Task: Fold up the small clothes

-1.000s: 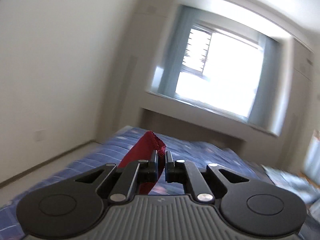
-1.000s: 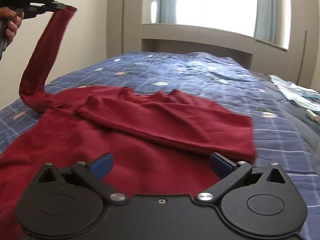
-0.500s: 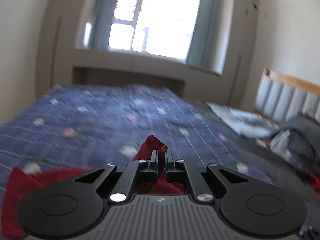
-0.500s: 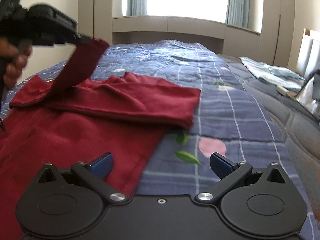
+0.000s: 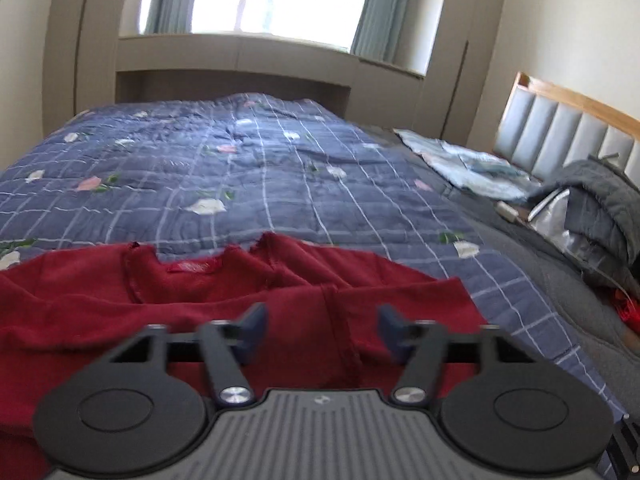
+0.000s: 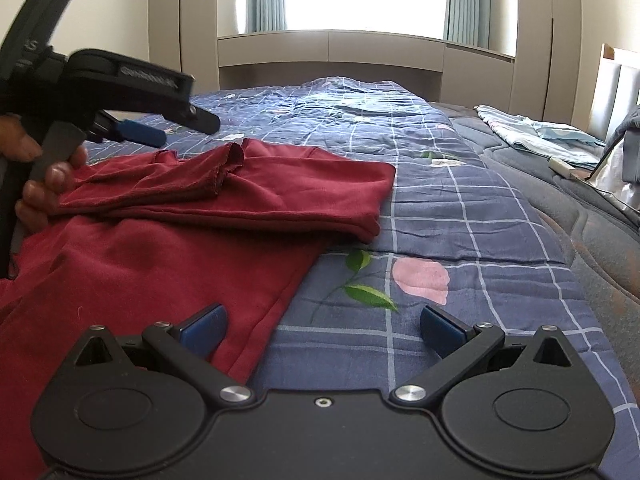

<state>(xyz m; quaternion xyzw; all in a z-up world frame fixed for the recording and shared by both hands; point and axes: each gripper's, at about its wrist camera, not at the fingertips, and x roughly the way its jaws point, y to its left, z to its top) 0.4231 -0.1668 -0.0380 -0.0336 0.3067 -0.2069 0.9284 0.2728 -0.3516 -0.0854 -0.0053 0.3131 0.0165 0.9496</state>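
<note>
Red top (image 6: pixel 168 248) lay across the bed (image 6: pixel 460 216), sleeves crosswise. My left hand-held gripper (image 5: pixel 320 330), nearer, had just opened, empty; right hand-held gripper (image 6: pixel 322 326) gaped empty.

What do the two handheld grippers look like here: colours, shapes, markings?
Both match: a black body with two round discs, black linkage arms on silver pivot screws, and blue finger pads. The left gripper has a ribbed grey deck with a small logo; the right gripper has a plain black deck with one screw. No sleeve or cable shows.
</note>
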